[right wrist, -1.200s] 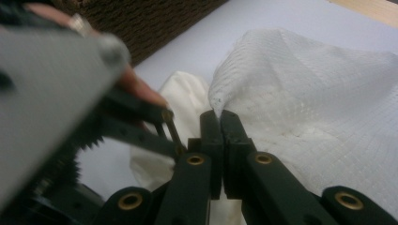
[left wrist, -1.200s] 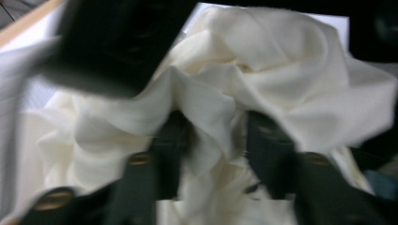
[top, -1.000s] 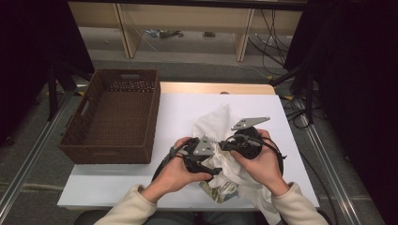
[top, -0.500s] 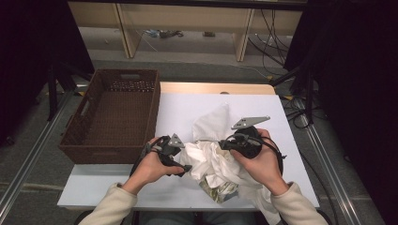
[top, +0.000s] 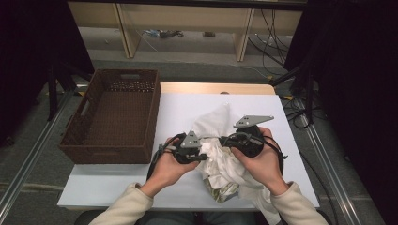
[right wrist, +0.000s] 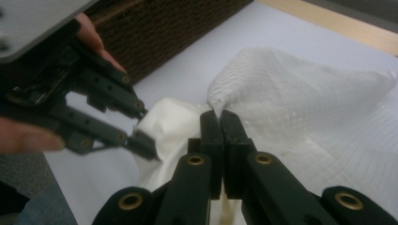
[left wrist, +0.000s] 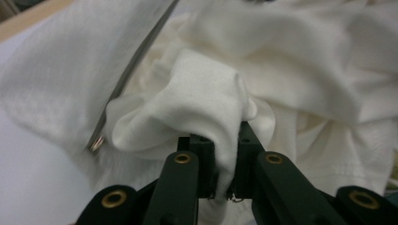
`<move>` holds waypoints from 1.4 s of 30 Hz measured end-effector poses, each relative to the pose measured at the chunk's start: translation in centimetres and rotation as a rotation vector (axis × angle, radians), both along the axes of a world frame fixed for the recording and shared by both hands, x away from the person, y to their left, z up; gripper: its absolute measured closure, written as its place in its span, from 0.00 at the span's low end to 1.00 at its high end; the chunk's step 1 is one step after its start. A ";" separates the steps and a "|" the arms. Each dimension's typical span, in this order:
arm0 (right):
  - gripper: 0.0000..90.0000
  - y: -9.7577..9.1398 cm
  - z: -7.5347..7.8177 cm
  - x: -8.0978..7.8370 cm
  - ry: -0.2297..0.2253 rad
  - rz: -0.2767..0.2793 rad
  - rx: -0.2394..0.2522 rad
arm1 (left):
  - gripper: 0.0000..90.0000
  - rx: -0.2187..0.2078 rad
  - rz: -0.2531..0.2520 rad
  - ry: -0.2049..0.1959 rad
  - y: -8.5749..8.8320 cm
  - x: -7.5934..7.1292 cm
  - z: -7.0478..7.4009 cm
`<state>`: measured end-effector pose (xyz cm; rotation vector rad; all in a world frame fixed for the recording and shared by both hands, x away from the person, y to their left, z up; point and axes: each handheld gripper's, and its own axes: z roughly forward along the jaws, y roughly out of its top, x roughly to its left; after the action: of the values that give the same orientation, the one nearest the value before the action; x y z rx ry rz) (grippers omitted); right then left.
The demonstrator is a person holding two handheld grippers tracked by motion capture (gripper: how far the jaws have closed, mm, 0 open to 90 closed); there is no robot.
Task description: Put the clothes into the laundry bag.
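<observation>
Both grippers' fingers [left wrist: 206, 159] pinch the white cloth [top: 220, 159], the left having just closed, beside the wicker basket [top: 117, 117].

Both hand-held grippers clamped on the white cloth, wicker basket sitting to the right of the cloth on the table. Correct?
One thing is off: the brown wicker basket sits to the left of the white cloth, as the high view shows. The rest stands: the left hand-held gripper pinches a fold of the cloth and the right hand-held gripper is shut on a mesh part of it.
</observation>
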<state>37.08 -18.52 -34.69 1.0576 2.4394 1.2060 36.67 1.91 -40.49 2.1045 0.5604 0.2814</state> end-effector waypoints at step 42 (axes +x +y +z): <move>1.00 0.0 -0.5 0.2 0.044 0.014 -0.026 | 0.66 0.005 0.131 0.145 -0.1 1.6 -5.0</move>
<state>37.30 -18.49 -35.20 1.0725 2.4926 1.1636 38.31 1.84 -45.50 2.1083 0.7856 0.2050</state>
